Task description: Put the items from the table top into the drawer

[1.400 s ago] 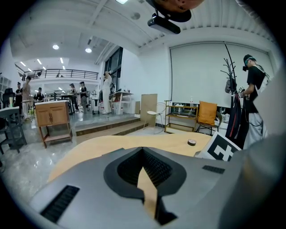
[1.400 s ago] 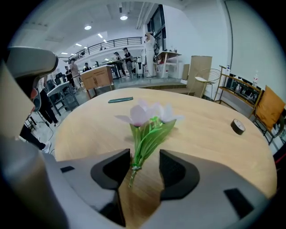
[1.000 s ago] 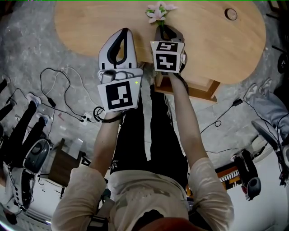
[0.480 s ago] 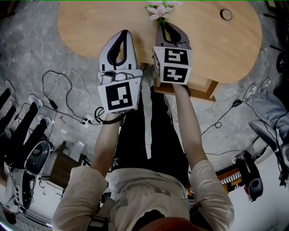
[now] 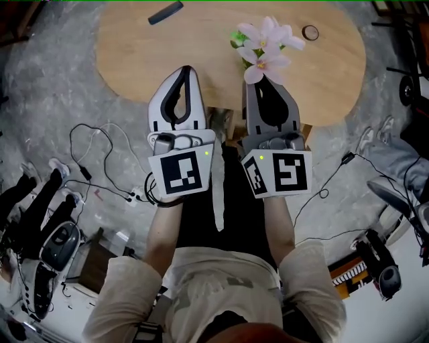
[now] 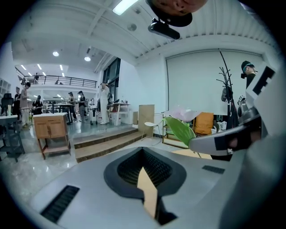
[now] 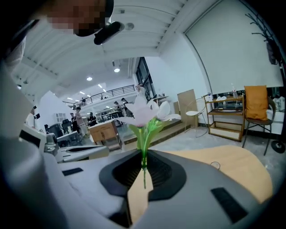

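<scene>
A pink artificial flower (image 5: 265, 47) with green leaves stands upright over the oval wooden table (image 5: 147, 60). My right gripper (image 5: 263, 83) is shut on its thin green stem (image 7: 144, 166), and the blossoms (image 7: 145, 112) rise above the jaws. My left gripper (image 5: 181, 71) hovers beside it at the table's near edge, jaws together with nothing between them. In the left gripper view, a green leaf (image 6: 179, 129) and the right gripper's body (image 6: 230, 139) show at the right. A sliver of the wooden drawer (image 5: 226, 127) shows between the two grippers below the table edge.
A dark slim object (image 5: 165, 12) lies at the table's far left, and a small ring (image 5: 310, 31) at its far right. Cables (image 5: 100, 161) and equipment (image 5: 53, 241) crowd the floor to the left, with more gear (image 5: 375, 261) at the right.
Both grippers have risen toward the camera, the right one more, carrying the flower up off the table edge. The right gripper has also tilted more level.
</scene>
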`<action>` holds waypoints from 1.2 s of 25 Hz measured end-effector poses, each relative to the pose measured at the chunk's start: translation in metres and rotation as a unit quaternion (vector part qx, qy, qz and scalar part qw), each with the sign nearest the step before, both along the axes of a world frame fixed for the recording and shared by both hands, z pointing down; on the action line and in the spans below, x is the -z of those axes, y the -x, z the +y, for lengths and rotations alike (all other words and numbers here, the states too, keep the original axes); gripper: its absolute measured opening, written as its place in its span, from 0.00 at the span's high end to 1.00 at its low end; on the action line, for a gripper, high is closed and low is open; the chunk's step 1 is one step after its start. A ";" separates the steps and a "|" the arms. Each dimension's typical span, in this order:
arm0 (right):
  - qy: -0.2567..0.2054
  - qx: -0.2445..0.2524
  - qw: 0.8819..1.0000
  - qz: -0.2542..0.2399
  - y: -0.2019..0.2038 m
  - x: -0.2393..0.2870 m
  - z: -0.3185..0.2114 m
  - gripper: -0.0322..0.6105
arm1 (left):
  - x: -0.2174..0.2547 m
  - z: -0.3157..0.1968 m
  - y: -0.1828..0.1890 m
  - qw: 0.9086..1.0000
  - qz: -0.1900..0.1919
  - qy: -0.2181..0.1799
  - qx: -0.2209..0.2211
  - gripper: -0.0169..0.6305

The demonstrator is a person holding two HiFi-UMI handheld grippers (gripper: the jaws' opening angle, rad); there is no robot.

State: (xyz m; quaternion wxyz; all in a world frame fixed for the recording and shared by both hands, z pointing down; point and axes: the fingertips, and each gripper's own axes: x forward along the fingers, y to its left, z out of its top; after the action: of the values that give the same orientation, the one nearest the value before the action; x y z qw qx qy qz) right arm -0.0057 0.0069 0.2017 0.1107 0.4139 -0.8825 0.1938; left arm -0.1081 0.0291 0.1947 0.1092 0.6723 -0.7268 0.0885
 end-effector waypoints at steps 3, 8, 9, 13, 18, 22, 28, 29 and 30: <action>-0.007 -0.008 1.000 0.003 -0.004 0.005 0.006 0.88 | 0.004 0.004 -0.006 1.000 -0.004 0.004 -0.011 0.96; -0.010 0.022 1.000 0.014 0.005 -0.006 0.009 0.88 | -0.011 0.005 -0.013 0.999 0.002 0.022 -0.024 0.96; -0.012 0.033 0.999 0.019 0.007 -0.009 0.010 0.88 | -0.015 0.005 -0.013 0.999 0.006 0.026 -0.024 0.96; -0.012 0.084 0.995 0.047 0.001 -0.032 0.025 0.88 | -0.031 0.008 -0.005 0.999 0.005 0.041 -0.035 0.96; 0.028 0.201 0.973 0.111 -0.024 -0.102 0.075 0.88 | -0.041 0.004 0.001 0.998 -0.007 0.042 -0.040 0.96; 0.061 0.349 0.905 0.236 -0.066 -0.195 0.146 0.88 | -0.053 0.007 -0.006 0.997 -0.013 0.059 -0.052 0.96; 0.125 0.455 0.794 0.383 -0.147 -0.318 0.207 0.88 | -0.063 0.010 -0.033 0.994 -0.010 0.076 -0.078 0.96; 0.135 0.474 0.772 0.401 -0.157 -0.332 0.215 0.88 | -0.064 0.009 -0.036 0.993 -0.009 0.078 -0.083 0.96; 0.146 0.489 0.753 0.415 -0.165 -0.343 0.222 0.88 | -0.065 0.009 -0.038 0.993 -0.008 0.081 -0.088 0.96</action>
State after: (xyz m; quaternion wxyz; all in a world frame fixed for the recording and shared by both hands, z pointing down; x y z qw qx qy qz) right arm 0.1590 0.2289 0.5449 0.6047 -0.0553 -0.7930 0.0492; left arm -0.0697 0.0384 0.2595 0.1491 0.7221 -0.6559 0.1617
